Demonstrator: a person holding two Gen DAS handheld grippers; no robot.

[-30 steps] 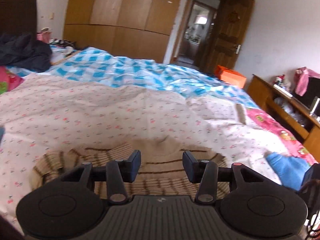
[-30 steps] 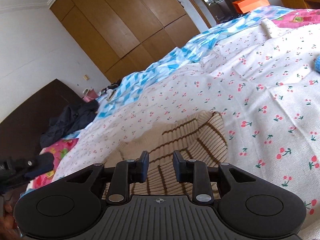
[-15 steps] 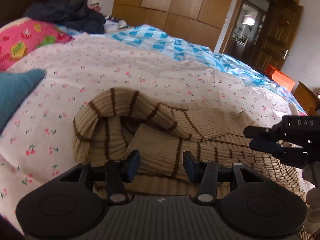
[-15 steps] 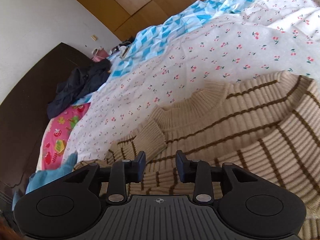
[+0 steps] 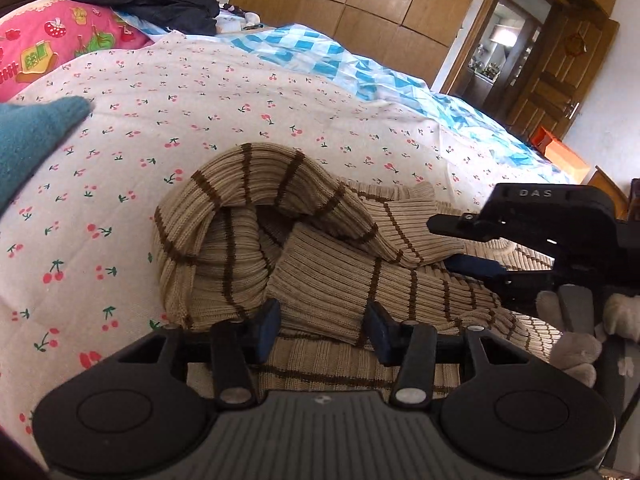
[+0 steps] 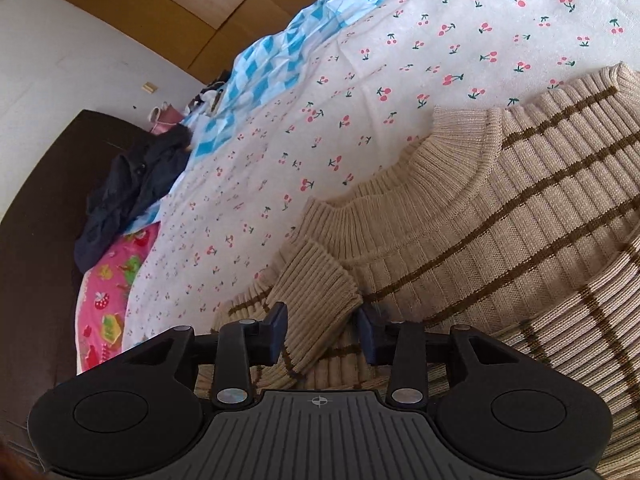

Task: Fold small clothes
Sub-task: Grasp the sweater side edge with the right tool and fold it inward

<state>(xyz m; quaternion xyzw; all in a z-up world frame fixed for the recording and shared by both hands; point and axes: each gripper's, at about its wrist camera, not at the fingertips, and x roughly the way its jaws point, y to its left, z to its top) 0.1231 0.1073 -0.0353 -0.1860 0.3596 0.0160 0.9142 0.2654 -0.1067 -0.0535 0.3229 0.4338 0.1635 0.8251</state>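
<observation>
Now both the left gripper (image 5: 324, 330) and right gripper (image 6: 322, 330) hover with jaws parted around sleeve cuffs of the beige striped sweater (image 6: 520, 216) lying on the cherry-print quilt (image 5: 192, 92).

Ribbed knit sweater (image 5: 320, 248) on soft printed cotton bedsheet (image 5: 160, 128).

The sweater (image 5: 256, 248) lies on the bed (image 5: 168, 92), one sleeve (image 5: 332, 292) doubled across its body. The left tool (image 5: 324, 322) straddles that sleeve's cuff; the right tool (image 5: 476, 248) sits just right of it (over the sweater's body). A knit garment (image 5: 28, 140) lies at far left, a wardrobe (image 5: 360, 4) beyond the bed.
</observation>
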